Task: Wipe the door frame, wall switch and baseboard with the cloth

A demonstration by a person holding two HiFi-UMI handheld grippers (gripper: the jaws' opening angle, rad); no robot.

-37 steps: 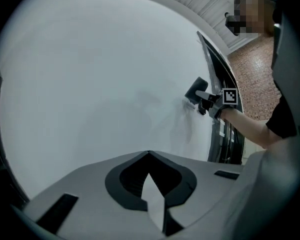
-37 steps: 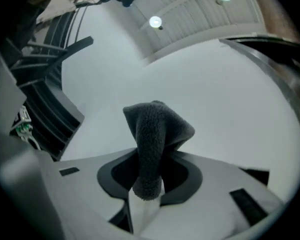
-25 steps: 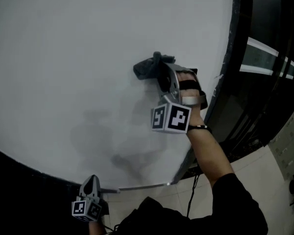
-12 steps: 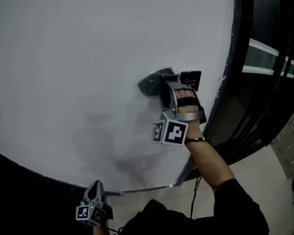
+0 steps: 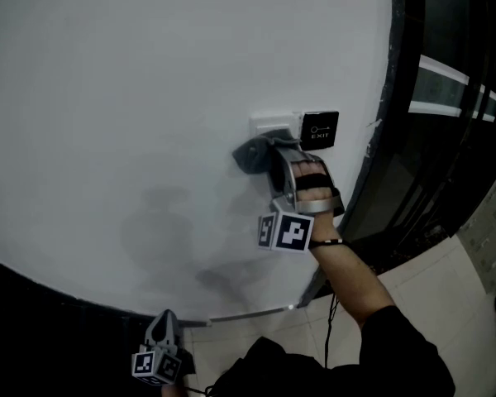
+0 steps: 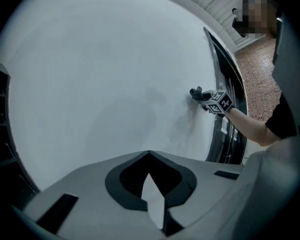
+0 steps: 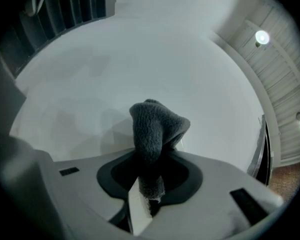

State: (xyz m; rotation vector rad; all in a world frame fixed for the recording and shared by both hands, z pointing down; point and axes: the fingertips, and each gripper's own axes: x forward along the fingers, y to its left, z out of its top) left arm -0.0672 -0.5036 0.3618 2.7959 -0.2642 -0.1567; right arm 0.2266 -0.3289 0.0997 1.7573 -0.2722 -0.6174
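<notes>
Cloth (image 7: 152,129), grey and fuzzy, is clamped in my right claw (image 7: 146,196). Its long axis runs straight out from the jaws, with the folded end against the white wall (image 5: 132,89). The wall switch (image 5: 274,125) sits just past the claw's tip, its lower edge hidden by the cloth. A dark door frame (image 5: 382,131) stands to the claw's right, with pale floor tiles (image 5: 434,292) below. My left claw (image 6: 152,206) hangs low, jaws together on nothing.

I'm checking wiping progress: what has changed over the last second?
The right gripper, shut on the cloth, slid down the wall, uncovering the white wall switch and the black EXIT plate. The cloth now sits just below the switch. The left gripper stayed low, shut and empty; nothing was grabbed or released.
</notes>
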